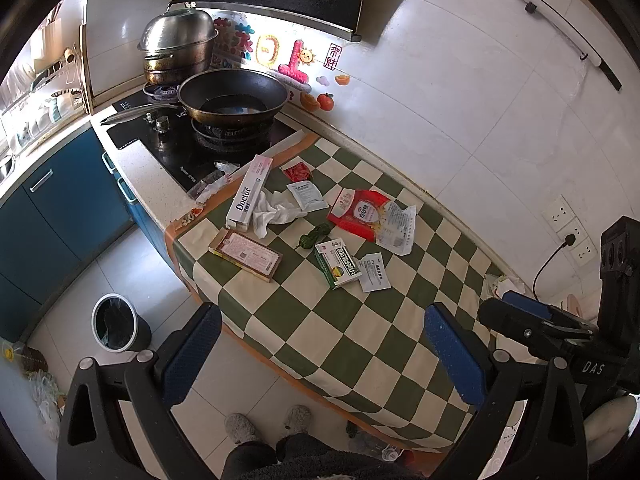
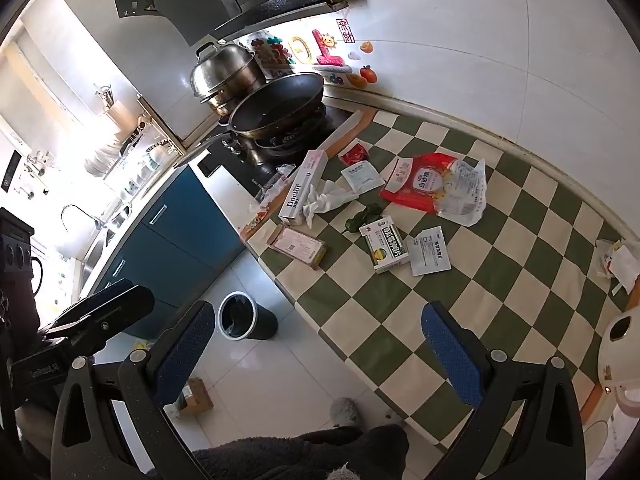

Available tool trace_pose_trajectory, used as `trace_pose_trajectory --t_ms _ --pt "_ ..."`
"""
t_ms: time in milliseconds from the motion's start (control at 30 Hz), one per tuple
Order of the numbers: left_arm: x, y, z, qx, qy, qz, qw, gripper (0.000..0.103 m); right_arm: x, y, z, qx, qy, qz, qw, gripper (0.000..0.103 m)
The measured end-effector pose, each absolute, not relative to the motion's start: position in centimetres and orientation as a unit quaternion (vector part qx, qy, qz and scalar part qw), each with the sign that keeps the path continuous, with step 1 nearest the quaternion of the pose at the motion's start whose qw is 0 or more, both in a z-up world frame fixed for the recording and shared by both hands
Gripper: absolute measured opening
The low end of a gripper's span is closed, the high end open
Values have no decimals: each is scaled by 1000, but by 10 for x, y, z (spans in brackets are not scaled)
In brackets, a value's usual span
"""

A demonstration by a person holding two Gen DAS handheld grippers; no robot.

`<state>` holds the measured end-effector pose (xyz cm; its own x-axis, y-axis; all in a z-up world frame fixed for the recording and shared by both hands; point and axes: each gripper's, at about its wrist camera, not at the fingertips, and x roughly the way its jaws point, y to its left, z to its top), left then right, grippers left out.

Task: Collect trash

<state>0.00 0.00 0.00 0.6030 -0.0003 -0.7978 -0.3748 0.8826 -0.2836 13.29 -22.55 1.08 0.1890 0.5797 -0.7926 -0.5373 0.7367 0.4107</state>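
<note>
Only right wrist view — rice cooker [image 2: 618, 360], cardboard box [image 2: 196, 398]

I cannot read the small print on the packets [image 1: 375, 272], and the picture edge cuts my slippers [image 1: 240, 428].

The long white carton [image 1: 249, 194] reads "Doctor". The gripper body [image 1: 592, 368] at the left wrist view's right edge bears "DAS".
</note>
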Motion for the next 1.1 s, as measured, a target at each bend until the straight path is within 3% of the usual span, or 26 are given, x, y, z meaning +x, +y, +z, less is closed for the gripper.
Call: trace_pose_trajectory --t_ms 300,1100 --pt "0 -1 0 -216 431 106 869 103 132 -224 12 21 525 362 770 103" --pt "11 61 -70 -218 431 107 869 103 130 -223 12 24 526 364 769 103"
